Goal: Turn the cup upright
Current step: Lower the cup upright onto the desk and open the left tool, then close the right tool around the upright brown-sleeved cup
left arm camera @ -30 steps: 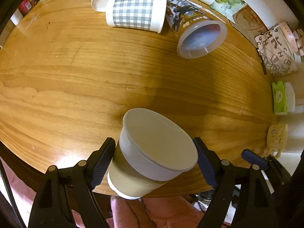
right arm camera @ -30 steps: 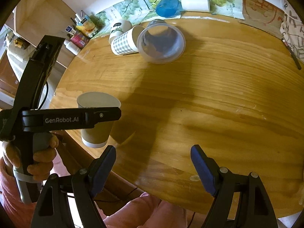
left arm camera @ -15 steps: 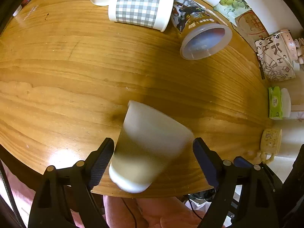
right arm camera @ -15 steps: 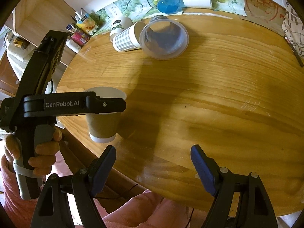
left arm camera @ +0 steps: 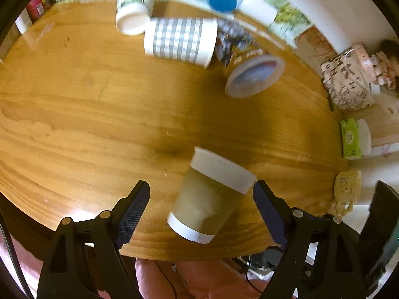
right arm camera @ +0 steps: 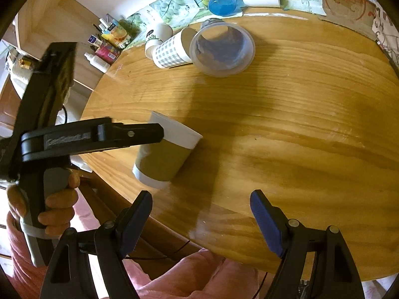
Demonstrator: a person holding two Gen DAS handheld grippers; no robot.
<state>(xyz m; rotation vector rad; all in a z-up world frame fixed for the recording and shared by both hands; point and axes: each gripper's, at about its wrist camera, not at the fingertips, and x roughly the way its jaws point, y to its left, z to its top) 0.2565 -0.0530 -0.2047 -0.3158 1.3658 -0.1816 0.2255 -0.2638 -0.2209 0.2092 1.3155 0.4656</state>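
A brown paper cup with white bands [left arm camera: 212, 194] is tilted, its wide mouth end leaning away from me, near the table's front edge; it also shows in the right wrist view [right arm camera: 165, 153]. My left gripper [left arm camera: 202, 209] is open, its jaws wide on either side of the cup and not touching it. My right gripper [right arm camera: 200, 220] is open and empty over the table's near edge, to the right of the cup. The left gripper's arm crosses in front of the cup in the right wrist view.
On the round wooden table [left arm camera: 99, 114] a grey checked cup [left arm camera: 180, 41], a clear plastic cup [left arm camera: 254, 76] and a white printed cup [left arm camera: 134, 7] lie on their sides at the far side. A blue bowl [right arm camera: 224, 1] lies beyond them. Bottles [right arm camera: 104, 47] stand off the far left.
The left gripper's jaws have opened wider and let go of the brown cup. The cup has tipped from upright to leaning away and slid further onto the table.
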